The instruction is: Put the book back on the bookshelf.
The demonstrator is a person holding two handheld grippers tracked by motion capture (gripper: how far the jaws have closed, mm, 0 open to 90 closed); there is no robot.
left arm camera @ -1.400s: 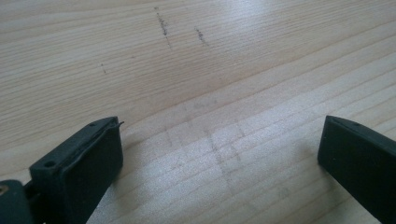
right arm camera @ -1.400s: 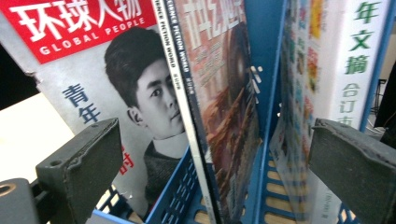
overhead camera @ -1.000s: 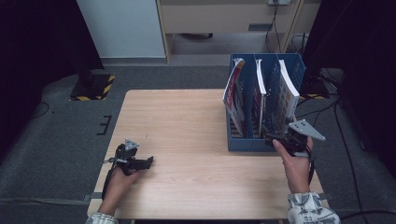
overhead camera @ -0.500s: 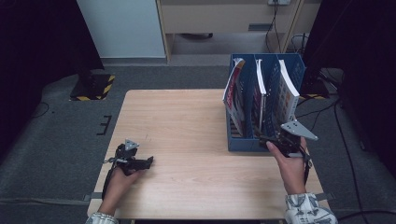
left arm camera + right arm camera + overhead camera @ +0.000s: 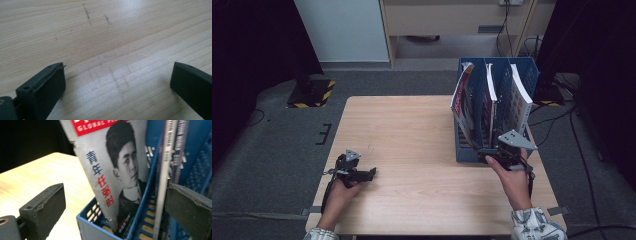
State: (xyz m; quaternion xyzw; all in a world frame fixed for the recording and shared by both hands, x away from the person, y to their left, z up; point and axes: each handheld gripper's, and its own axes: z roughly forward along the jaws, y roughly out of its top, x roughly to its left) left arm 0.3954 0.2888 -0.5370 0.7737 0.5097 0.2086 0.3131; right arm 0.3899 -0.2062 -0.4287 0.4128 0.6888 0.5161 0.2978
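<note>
Right gripper [image 5: 492, 152] advanced, magazine [image 5: 112, 170] upright, leaning left

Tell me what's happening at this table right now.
A person holds a gripper in each hand. The right gripper, jaws open, sits at the near end of a blue file rack holding magazines, facing the leaning magazine in its left slot. The left gripper rests open on the wooden table, holding nothing.
</note>
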